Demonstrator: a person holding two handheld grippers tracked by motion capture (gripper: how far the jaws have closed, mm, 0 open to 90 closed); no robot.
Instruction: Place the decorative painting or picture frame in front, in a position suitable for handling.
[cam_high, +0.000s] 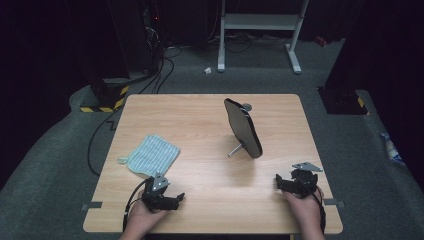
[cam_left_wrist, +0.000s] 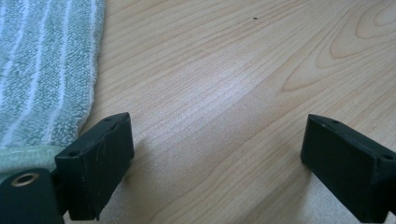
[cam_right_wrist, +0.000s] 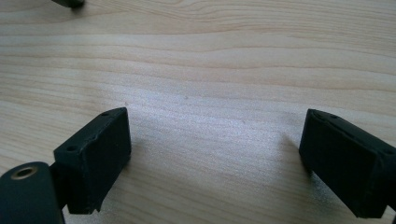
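Dark room w/ grey carpet (cam_high: 45, 165); wood table (cam_high: 200, 130) holds striped cloth (cam_high: 150, 155), mirror (cam_high: 243, 127). Left gripper (cam_high: 176, 198) & right gripper (cam_high: 278, 181) both spread wide, nothing between.

Wide-apart gripper (cam_left_wrist: 217, 154) jaws, bare table (cam_left_wrist: 224, 84), striped cloth (cam_left_wrist: 42, 70) left

Hidden and cut-off parts

The black oval stand mirror (cam_high: 243, 127) shows its dark back, so its face is hidden, and it covers most of its round metal base (cam_high: 246, 106). In the left gripper view, the striped pale-blue towelling cloth (cam_left_wrist: 44, 70) runs off the left and top edges, its corner behind one jaw.
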